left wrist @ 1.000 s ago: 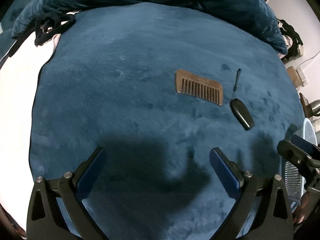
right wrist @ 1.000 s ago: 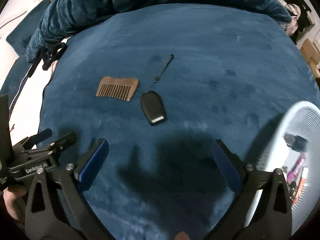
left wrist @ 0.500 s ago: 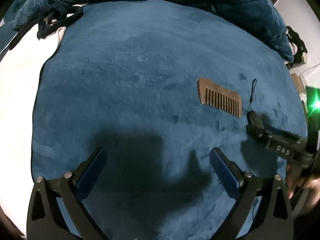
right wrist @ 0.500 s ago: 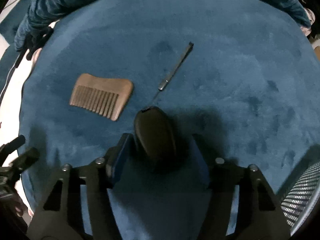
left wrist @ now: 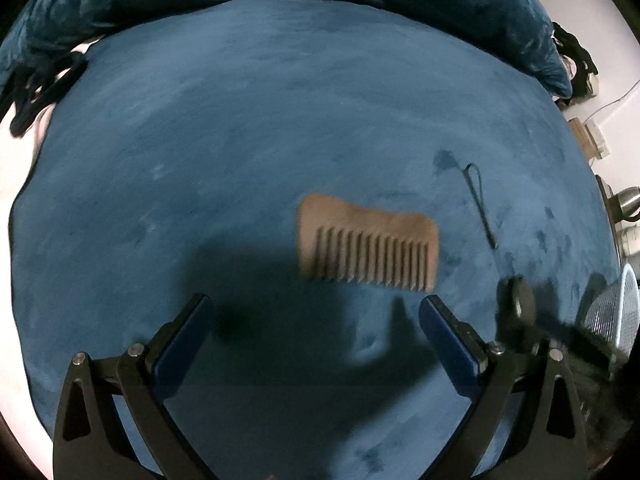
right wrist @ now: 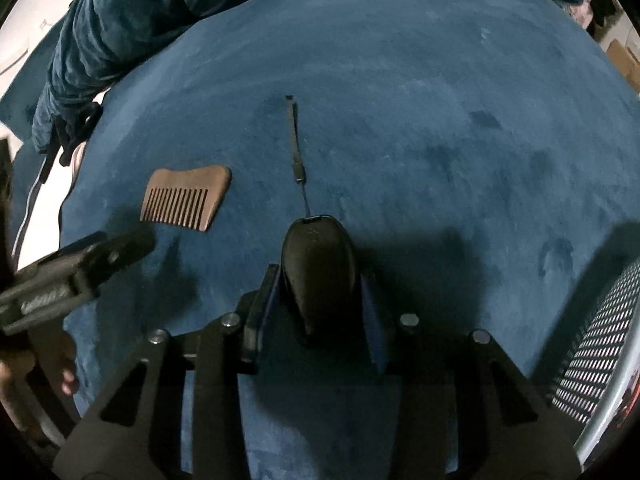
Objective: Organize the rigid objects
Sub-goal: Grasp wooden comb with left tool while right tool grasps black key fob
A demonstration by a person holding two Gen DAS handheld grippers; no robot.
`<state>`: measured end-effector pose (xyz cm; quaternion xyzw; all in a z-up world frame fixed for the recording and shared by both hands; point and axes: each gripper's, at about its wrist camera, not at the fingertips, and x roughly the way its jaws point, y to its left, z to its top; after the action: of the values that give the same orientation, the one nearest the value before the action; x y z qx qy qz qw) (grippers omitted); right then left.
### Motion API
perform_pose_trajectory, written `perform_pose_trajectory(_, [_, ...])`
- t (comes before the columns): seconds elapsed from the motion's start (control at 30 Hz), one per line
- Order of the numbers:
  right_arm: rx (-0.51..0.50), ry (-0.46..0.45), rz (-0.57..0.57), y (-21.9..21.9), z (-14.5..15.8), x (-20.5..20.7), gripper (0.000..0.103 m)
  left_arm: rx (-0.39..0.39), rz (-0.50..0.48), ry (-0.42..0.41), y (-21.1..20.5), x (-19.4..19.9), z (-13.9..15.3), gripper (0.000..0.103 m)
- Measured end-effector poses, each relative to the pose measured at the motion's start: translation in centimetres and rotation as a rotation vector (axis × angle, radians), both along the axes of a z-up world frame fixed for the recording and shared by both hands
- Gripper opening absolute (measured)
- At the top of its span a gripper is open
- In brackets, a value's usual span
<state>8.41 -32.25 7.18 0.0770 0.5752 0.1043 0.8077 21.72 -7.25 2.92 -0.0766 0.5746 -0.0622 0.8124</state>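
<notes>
The right claw is closing its blue-padded jaws on a smooth, black, oval key fob, whose thin cord trails straight over the plush blue blanket. Left of it lies a flat brown wooden comb with coarse teeth, just beyond the spread, empty left claw. A white perforated basket sits right.

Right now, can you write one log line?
right gripper: closing on fob | left gripper: open, near comb | basket: right
</notes>
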Motion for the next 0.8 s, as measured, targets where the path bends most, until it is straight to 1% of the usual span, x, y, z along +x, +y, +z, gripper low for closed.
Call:
perform_pose_trajectory(0.1, [0.017, 0.002, -0.008, -0.6, -0.4, -0.4, 0.039, -0.006, 0.016, 0.016, -0.9, 1.7, -0.4, 0.103])
perform_pose_trajectory(0.23, [0.019, -0.006, -0.005, -0.6, -0.5, -0.5, 0.039, 0.019, 0.105, -0.001, -1.9, 4.0, -0.4, 0.103])
perform_pose_trajectory(0.33, [0.035, -0.004, -0.013, -0.7, -0.7, -0.4, 0.039, 0.073, 0.194, 0.022, -2.5, 6.0, -0.6, 0.103])
perform_pose_trajectory(0.4, [0.044, -0.004, -0.017, -0.9, -0.7, -0.4, 0.039, 0.098, 0.218, 0.047, -2.9, 6.9, -1.1, 0.103])
perform_pose_trajectory(0.5, [0.058, -0.005, -0.024, -1.2, -0.8, -0.6, 0.039, 0.141, 0.225, 0.088, -3.5, 7.9, -2.2, 0.103])
perform_pose_trajectory(0.53, [0.062, -0.006, -0.023, -1.5, -0.8, -0.7, 0.039, 0.171, 0.234, 0.109, -3.5, 7.8, -2.7, 0.102])
perform_pose_trajectory(0.63, [0.071, -0.003, -0.023, -1.8, -0.7, -0.9, 0.039, 0.187, 0.222, 0.118, -3.3, 6.6, -2.9, 0.103])
perform_pose_trajectory(0.73, [0.076, 0.0, -0.027, -1.8, -0.5, -1.2, 0.039, 0.207, 0.187, 0.14, -2.7, 4.0, -2.5, 0.103])
perform_pose_trajectory(0.8, [0.077, 0.001, -0.029, -2.0, -0.4, -1.4, 0.039, 0.186, 0.19, 0.16, -1.9, 2.4, -2.5, 0.103])
